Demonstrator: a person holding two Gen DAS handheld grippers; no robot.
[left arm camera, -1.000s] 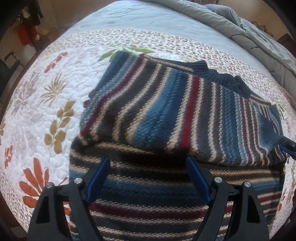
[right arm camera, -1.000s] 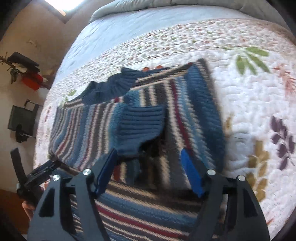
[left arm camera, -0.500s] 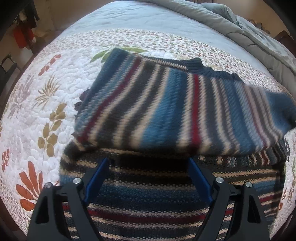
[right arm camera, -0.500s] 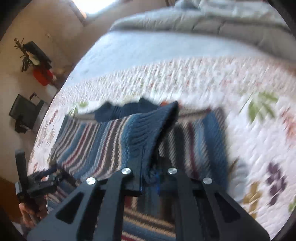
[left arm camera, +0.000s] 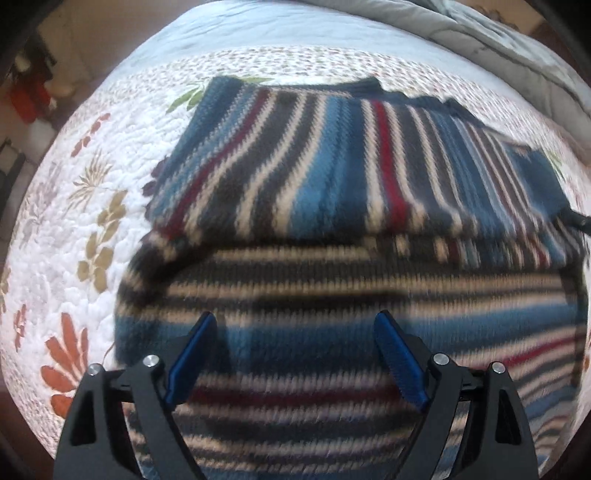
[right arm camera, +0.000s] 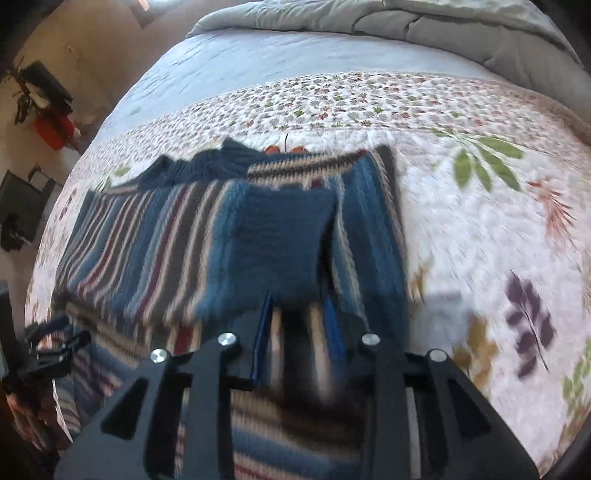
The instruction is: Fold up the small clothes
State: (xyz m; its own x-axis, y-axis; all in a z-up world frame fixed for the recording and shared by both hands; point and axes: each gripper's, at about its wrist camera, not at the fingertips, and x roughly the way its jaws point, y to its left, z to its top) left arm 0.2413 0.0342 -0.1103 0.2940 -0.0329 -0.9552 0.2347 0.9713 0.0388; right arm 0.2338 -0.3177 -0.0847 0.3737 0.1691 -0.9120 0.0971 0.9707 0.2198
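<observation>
A striped knit sweater [left arm camera: 332,177] in blue, grey, cream and red lies flat on the quilt, both sleeves laid across its chest. My left gripper [left arm camera: 295,317] hangs open over the sweater's lower body with nothing between its blue pads. In the right wrist view the sleeve's dark blue ribbed cuff [right arm camera: 280,236] rests flat on the sweater [right arm camera: 147,251], just beyond my right gripper [right arm camera: 298,301]. Its jaws are opening, still narrow; only the sweater's striped body shows in the gap below them, and the pads [right arm camera: 260,332] press on nothing. The left gripper [right arm camera: 55,347] shows at the left edge there.
The white floral quilt [right arm camera: 480,229] covers the bed, with bare quilt to the right of the sweater. A grey duvet [right arm camera: 443,29] is bunched at the far end. A hand [right arm camera: 22,417] holds the left gripper. Furniture and red items [right arm camera: 51,129] stand beside the bed.
My right gripper closed on the blue cuff, lifted it, then laid it flat on the sweater and its jaws parted. The left gripper stayed open and drifted over the sweater's lower body.
</observation>
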